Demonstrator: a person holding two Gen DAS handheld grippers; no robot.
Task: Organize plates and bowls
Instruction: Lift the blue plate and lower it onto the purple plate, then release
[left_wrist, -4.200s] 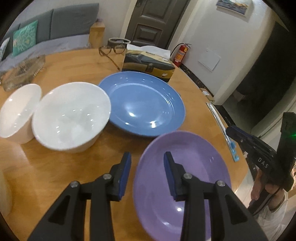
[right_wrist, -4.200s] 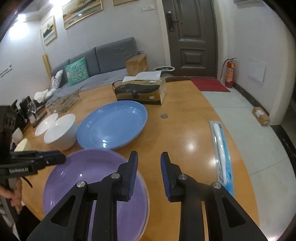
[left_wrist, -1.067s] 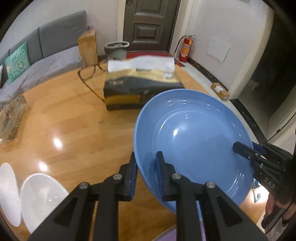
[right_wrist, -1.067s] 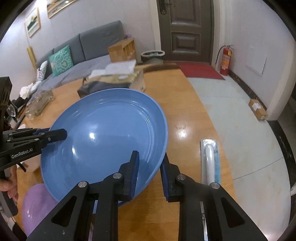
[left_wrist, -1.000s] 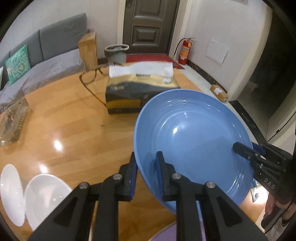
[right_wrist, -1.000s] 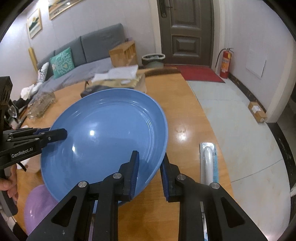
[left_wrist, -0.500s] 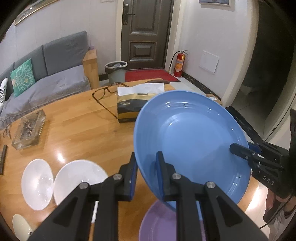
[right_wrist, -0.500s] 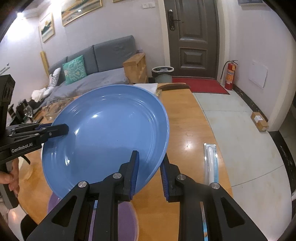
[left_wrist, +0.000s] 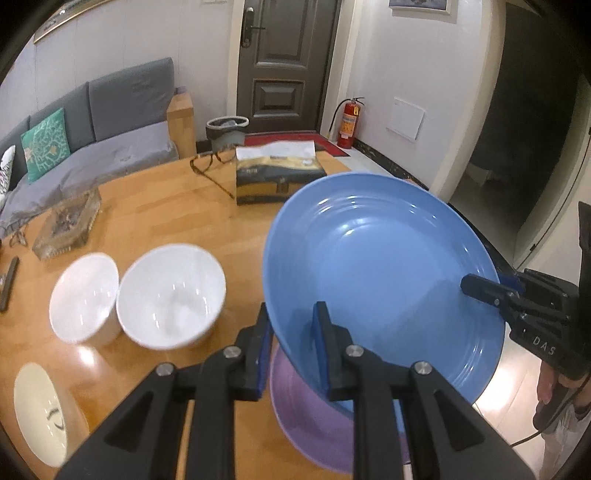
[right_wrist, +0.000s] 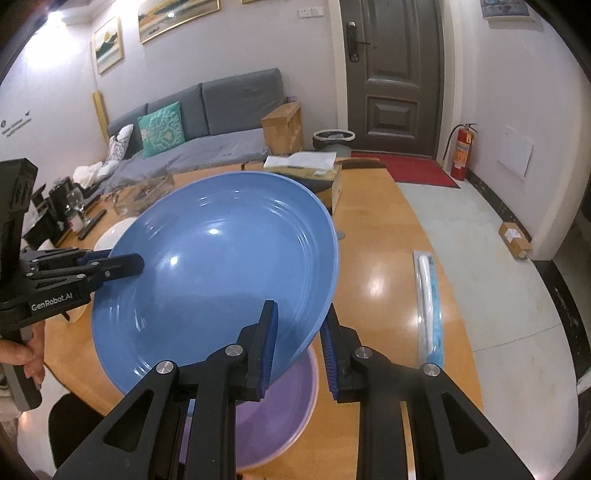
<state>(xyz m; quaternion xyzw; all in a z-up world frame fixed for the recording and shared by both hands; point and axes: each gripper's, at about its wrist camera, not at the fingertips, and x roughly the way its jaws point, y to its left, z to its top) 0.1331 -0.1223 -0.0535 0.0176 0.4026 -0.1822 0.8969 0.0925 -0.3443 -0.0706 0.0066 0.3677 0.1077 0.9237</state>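
So the blue plate (left_wrist: 376, 280) has come off the bench (left_wrist: 147, 206) and now hangs right above the purple plate (right_wrist: 273, 417), left gripper (left_wrist: 291, 347) and right gripper (right_wrist: 297, 347) each pinching its rim. Stacking looks imminent; white bowls (left_wrist: 170, 295) untouched.

the blue plate (left_wrist: 380, 273) is glossy and smooth, with bright light spots on its glaze and faint raised rings near the rim. the purple plate (right_wrist: 280, 413) under it, at 6 o'clock, looks more satin. two white bowls (left_wrist: 171, 295) at 9 o'clock shine like glazed ceramic. the table (left_wrist: 155, 206) is varnished wood, smooth, mirroring the lamps. the left claw (left_wrist: 291, 350) and right claw (right_wrist: 299, 350) are matt black plastic with bare metal screws and ribbed blue pads (right_wrist: 271, 347). the tissue box (left_wrist: 277, 181) at 12 o'clock is glossy printed card. the sofa (right_wrist: 221, 122) is matt grey cloth.
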